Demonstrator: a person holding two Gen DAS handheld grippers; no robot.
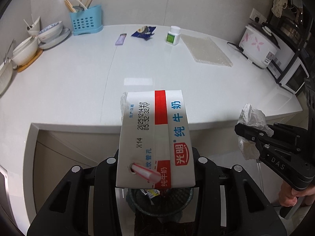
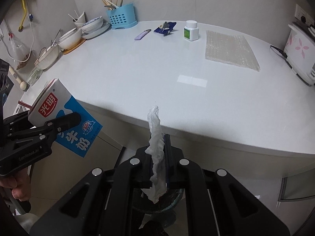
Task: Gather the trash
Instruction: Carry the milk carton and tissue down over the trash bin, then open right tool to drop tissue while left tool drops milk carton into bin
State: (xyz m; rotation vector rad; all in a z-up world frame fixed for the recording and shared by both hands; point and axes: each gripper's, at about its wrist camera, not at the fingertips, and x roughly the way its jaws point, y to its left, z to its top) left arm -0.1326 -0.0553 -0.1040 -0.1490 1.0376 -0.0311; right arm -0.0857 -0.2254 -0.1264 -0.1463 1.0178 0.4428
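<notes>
We are in a home kitchen. On the white countertop [image 1: 78, 74] we see stacked bowls [image 1: 50, 31] and a blue chopstick holder [image 1: 86, 19] far left, a rice cooker [image 1: 258, 46] far right.

Carton [image 1: 155, 137] & tissue [image 2: 156, 147] above bin [image 1: 159, 202].

Both wrist views: steep downward, close; shared countertop [image 1: 78, 82], bin [image 2: 173, 196].
</notes>
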